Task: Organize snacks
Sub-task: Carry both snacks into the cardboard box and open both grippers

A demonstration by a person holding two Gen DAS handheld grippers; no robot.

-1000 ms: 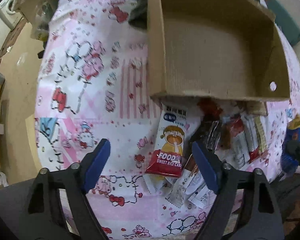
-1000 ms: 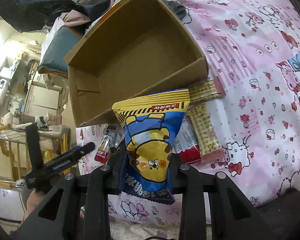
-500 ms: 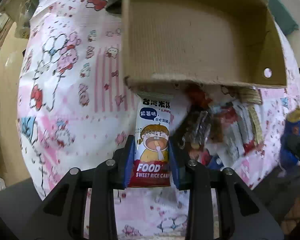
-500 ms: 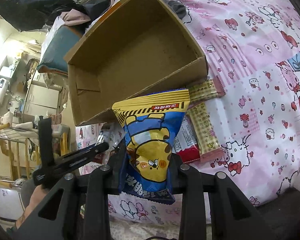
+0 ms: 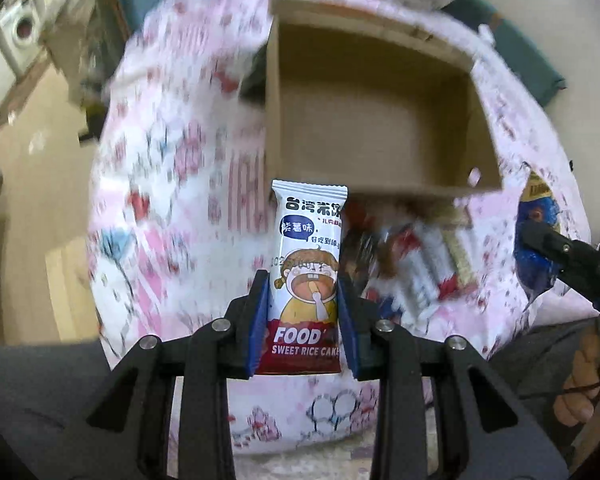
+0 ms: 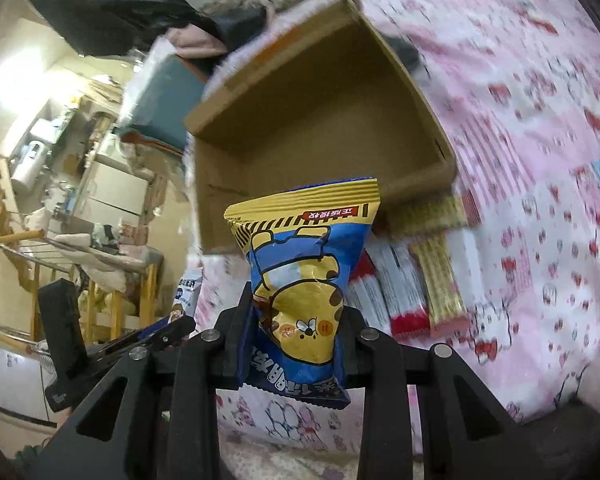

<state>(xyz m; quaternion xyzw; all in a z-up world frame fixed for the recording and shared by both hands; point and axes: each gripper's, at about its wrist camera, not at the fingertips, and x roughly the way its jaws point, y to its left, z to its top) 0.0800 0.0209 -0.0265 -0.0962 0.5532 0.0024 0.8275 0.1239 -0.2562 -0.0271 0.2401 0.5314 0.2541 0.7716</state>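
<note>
A pink cartoon-print cloth [image 6: 540, 168] covered the surface; beyond it stood a drying rack [image 6: 100, 256] and, blurred, perhaps a washing machine [image 5: 20, 36].
</note>
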